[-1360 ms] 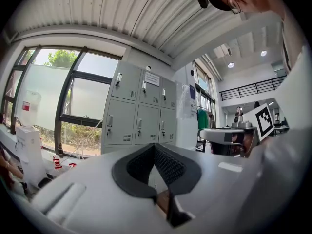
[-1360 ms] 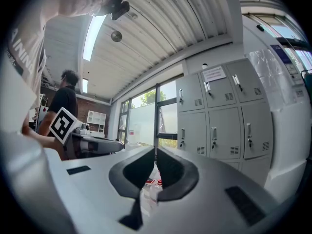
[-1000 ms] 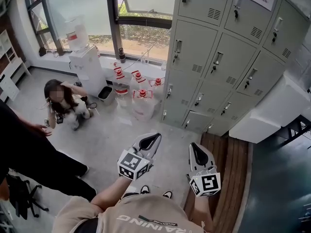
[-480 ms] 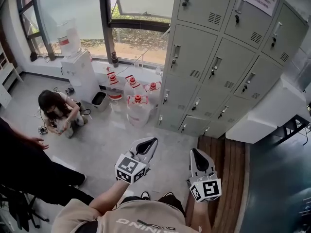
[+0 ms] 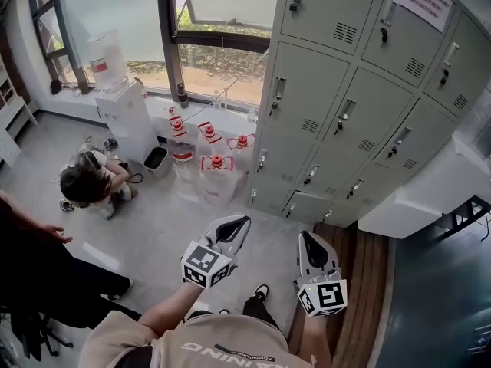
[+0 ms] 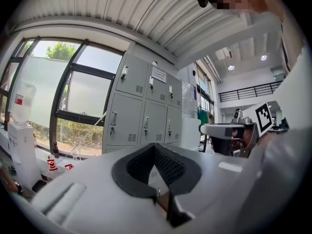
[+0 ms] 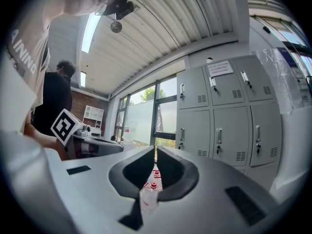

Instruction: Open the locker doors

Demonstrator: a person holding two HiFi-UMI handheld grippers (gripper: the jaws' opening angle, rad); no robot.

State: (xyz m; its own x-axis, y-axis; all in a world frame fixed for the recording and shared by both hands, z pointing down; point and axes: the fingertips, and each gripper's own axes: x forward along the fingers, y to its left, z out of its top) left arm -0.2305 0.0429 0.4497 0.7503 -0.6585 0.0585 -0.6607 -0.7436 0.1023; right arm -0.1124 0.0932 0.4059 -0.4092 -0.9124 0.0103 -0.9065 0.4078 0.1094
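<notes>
A bank of grey lockers fills the upper right of the head view, every door closed, each with a small handle and vent. My left gripper and right gripper are held side by side in front of my chest, well short of the lockers and pointing at them. Both are shut with nothing between the jaws. In the left gripper view the lockers stand beyond the closed left gripper. In the right gripper view the lockers rise right of the right gripper.
Several water jugs with red caps stand on the floor by the lockers' left end, next to a white water dispenser. A person crouches on the floor; another in black stands at left. A white cabinet and wooden boards lie right.
The view has drawn slightly closer to the lockers. The crouching person has bent the head down. Both grippers stay shut, in much the same place.
</notes>
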